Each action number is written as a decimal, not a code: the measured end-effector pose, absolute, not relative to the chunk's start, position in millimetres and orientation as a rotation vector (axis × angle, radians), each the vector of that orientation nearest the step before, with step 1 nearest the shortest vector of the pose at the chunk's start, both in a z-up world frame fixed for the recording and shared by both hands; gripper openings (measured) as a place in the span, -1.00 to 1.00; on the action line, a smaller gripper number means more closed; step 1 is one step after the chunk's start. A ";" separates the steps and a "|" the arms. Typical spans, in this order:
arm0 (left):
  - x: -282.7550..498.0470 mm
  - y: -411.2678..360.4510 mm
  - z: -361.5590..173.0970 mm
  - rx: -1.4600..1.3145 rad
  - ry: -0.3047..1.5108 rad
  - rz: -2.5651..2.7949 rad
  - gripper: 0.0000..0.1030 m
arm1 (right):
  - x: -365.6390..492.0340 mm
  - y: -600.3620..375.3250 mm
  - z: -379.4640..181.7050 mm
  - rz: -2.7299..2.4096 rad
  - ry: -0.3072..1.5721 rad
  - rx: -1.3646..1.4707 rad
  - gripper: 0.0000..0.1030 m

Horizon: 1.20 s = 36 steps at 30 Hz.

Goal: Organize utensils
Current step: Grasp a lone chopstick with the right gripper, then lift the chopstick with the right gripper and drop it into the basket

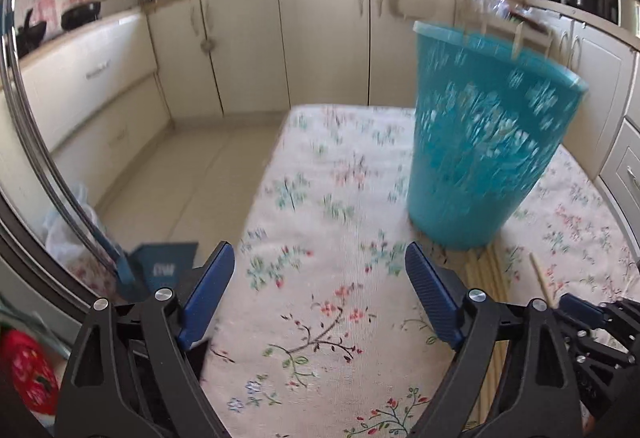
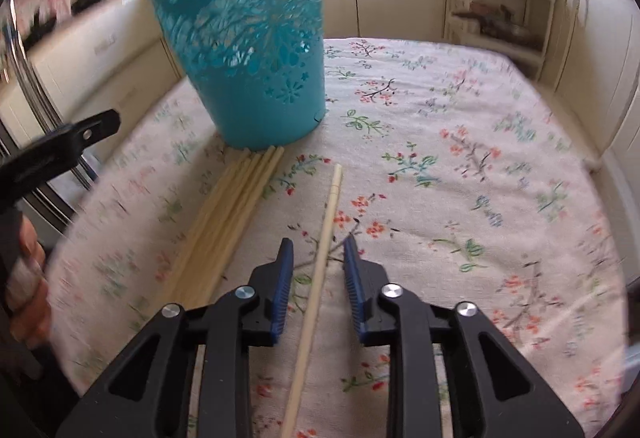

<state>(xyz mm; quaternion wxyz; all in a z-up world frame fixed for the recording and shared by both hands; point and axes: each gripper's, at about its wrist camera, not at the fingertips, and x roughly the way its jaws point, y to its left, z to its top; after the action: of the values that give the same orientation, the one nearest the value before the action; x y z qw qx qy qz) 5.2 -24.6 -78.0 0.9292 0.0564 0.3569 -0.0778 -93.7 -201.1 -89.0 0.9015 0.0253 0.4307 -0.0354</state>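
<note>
Left claw [image 1: 320, 280] released, jaws wide apart, nothing between them, hovering over the floral cloth on the table [image 1: 320, 198] near its left edge. Right claw [image 2: 318, 270] also released, jaws partly apart and straddling a single chopstick [image 2: 320, 266]; pads flank it but a gap shows on both sides, so no grip. That chopstick lies flat on the cloth, pointing away from the claw toward the far side, its far tip short of the bin [image 2: 248, 38] and apart from it. Bin is teal plastic with floral cut-outs, standing on the cloth toward the table's left half in the right wrist view; it looks tilted, but fisheye and blur make that hard to confirm. A few pale sticks poke above its rim in the left wrist view, blurred. Bundle of chopsticks [image 2: 224, 222] lies flat just left of the single one, roughly parallel, far ends touching or slipping under the bin's base; can't tell which. Same bundle shows in the left view beside the right-hand finger of the left claw. Left claw's black frame and the holding hand [image 2: 28, 278] are at the left edge of the right wrist view. Cabinets [image 1: 320, 38] ring the table; pans [image 1: 80, 14] on the counter far left. Both views motion-blurred.
</note>
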 end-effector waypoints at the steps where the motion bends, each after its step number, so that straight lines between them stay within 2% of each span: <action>1: 6.7 -24.5 -81.3 0.114 0.741 -0.161 0.63 | -93.3 -200.0 -88.9 -0.075 0.892 0.046 -0.67; 2: 8.7 -25.0 -85.3 0.119 0.750 -0.159 0.63 | -93.6 -201.4 -88.6 -0.076 0.893 0.048 -0.84; 10: 8.5 -27.7 -94.8 0.139 0.772 -0.162 0.75 | -118.4 -229.6 -69.1 0.056 0.852 0.327 -0.88; 18: 16.0 -31.9 -98.8 0.151 0.797 -0.156 0.77 | -120.5 -243.1 39.7 0.171 0.565 0.461 -0.89; 22: 17.9 -31.9 -99.7 0.147 0.799 -0.156 0.77 | -91.8 -236.9 99.6 0.201 0.389 0.455 -0.88; 25: 17.3 -32.5 -98.9 0.147 0.793 -0.156 0.77 | -57.3 -224.4 122.4 0.174 0.297 0.405 -0.88; 30: 17.1 -31.0 -98.3 0.138 0.792 -0.159 0.78 | -3.3 -210.2 115.3 0.049 0.234 0.322 -0.88; 33: 17.0 -31.0 -98.2 0.134 0.794 -0.162 0.78 | 19.5 -210.6 92.4 -0.001 0.293 0.307 -0.88; 36: 17.7 -30.3 -98.6 0.129 0.793 -0.164 0.78 | 15.2 -208.7 78.6 -0.003 0.333 0.287 -0.73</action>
<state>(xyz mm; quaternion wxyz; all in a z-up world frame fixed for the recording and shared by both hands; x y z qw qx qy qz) 17.7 -30.3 -98.6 0.9171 0.0625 0.3856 -0.0799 15.2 -208.7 78.6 0.9759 0.1422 0.1653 -0.0016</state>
